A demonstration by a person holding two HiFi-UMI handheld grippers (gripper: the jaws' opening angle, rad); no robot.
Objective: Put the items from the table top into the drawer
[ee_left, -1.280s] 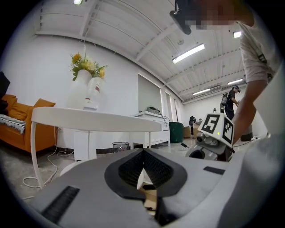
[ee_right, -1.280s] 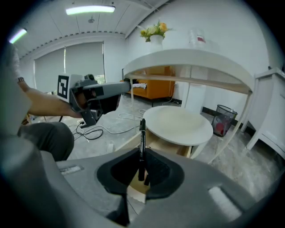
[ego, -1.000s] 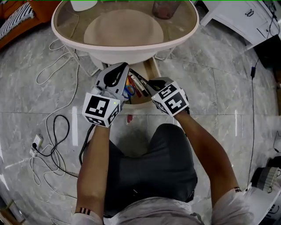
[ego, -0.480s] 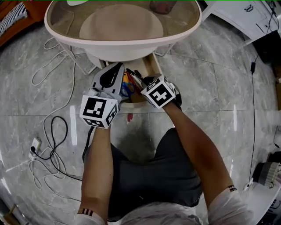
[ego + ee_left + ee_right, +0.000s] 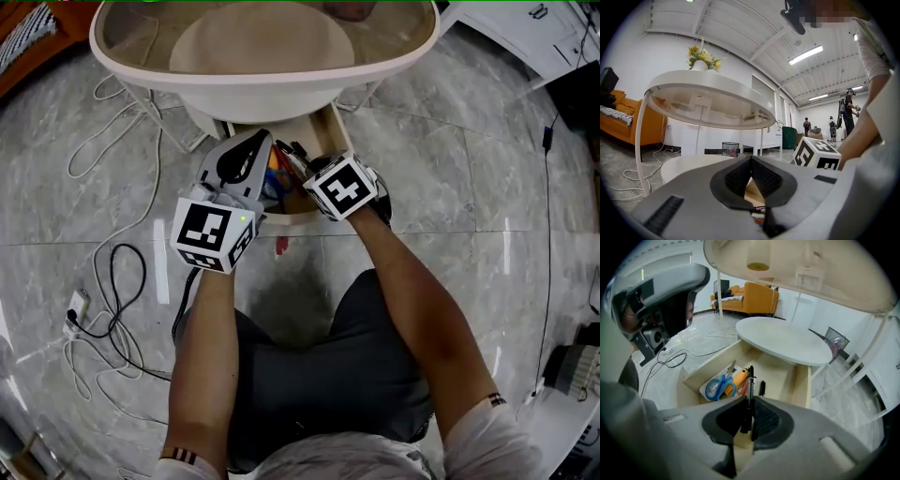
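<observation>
The drawer [image 5: 802, 380] stands pulled out from under the round counter [image 5: 262, 86], below its lower white shelf [image 5: 787, 341]. I take the drawer as my reference for all places.

My right tongs [image 5: 749, 414] are above the near end of the drawer and they tilt down into it. Their jaws are closed on a black marker pen [image 5: 750, 379]. The pads press on the nearer part of it, and the rest of the pen sticks out forward over the inside of the drawer. I cannot tell if the pen touches anything below it.

Some things already lie inside the drawer, along its left side. There are scissors with blue handles [image 5: 718, 386] and, just beside them, an orange cutter [image 5: 738, 376]. A second black pen [image 5: 761, 388] lies closer to the middle of the drawer.

My left tongs [image 5: 750, 164] are just outside the left wall of the drawer, at its near corner, and they point level toward the counter. The tips of their jaws meet and nothing is between them. A vase of flowers [image 5: 701, 58] stands on the counter, well above the drawer.
</observation>
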